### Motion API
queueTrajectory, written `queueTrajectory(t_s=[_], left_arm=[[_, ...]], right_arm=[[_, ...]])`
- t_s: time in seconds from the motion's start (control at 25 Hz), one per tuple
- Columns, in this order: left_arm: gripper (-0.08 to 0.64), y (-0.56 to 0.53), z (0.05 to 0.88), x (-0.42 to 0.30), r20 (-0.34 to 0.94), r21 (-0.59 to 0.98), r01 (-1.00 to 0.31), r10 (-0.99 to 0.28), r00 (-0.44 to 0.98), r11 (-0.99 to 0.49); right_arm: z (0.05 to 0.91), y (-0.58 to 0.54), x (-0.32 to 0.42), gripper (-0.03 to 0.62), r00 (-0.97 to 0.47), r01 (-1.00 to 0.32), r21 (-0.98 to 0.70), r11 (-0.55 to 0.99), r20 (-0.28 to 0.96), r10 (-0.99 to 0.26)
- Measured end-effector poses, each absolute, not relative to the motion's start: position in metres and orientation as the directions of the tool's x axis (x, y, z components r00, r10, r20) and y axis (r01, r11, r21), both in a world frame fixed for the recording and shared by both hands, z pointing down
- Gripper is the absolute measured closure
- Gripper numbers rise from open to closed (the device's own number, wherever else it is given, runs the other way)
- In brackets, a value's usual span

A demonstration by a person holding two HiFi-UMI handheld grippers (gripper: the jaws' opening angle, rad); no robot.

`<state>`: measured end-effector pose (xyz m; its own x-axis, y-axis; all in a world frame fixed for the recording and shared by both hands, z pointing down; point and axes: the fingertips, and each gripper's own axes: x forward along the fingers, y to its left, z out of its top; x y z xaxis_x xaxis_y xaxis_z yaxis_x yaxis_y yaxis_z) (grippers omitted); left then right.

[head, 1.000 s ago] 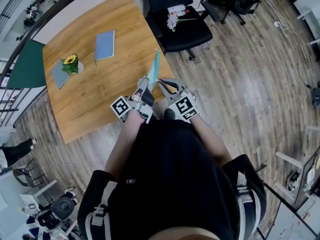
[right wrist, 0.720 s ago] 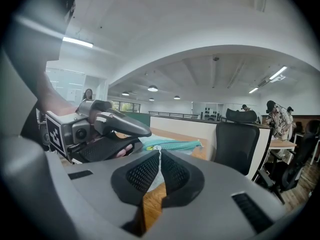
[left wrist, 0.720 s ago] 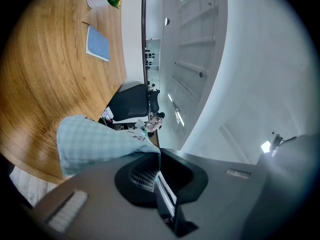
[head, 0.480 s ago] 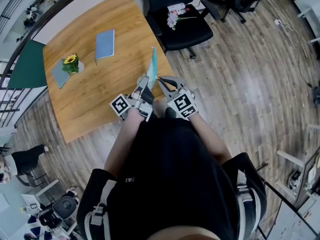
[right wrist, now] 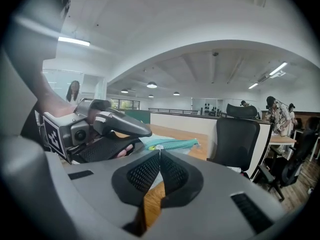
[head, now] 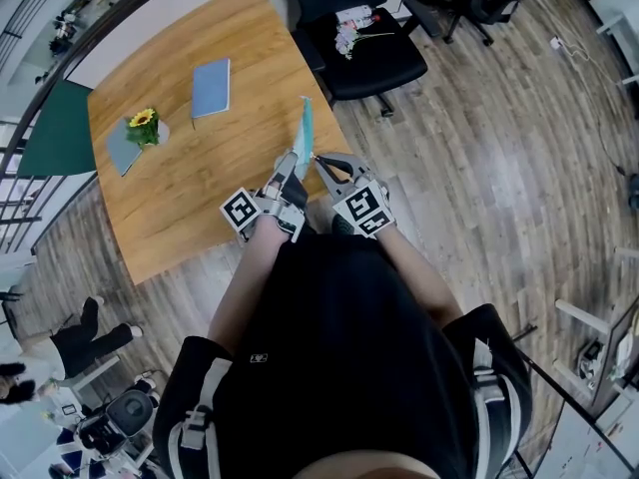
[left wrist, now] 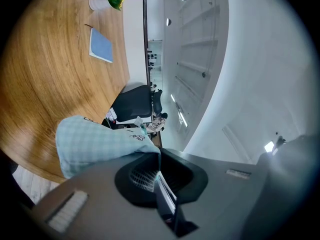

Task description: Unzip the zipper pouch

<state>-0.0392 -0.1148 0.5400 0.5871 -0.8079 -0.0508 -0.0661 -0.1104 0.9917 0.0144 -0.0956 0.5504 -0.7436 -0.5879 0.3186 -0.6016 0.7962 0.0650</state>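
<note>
- Our left gripper [head: 293, 170] clamps the near end of the zipper pouch [head: 306, 128]. Our right gripper [head: 319, 161], jaws pressed together, nips its pull tab [right wrist: 159, 148] just beside.
- The pouch stands on edge, long axis pointing away from us along the table [head: 200, 198] edge.
- A small pot [left wrist: 96, 1] holds a yellow flower [head: 141, 119].

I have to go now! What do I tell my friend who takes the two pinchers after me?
Left gripper: shut on one end of the pouch, held up by the table edge.
Right gripper: shut, its tips appear to pinch the zipper pull.
Done: both grips look set.
Left: the zipper looks closed, so draw the pull along it while the left gripper holds the pouch steady.
</note>
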Motion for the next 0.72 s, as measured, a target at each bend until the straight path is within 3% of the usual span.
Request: queueTrajectory(t_s=[0.72], left_arm=[[0.555, -0.117, 0.544, -0.035, -0.048, 0.993, -0.058, -0.790, 0.612, -0.105]], right_arm=[[0.555, -0.118, 0.026, 0.588, -0.691, -0.654, 0.079, 0.752, 0.342, -0.637]])
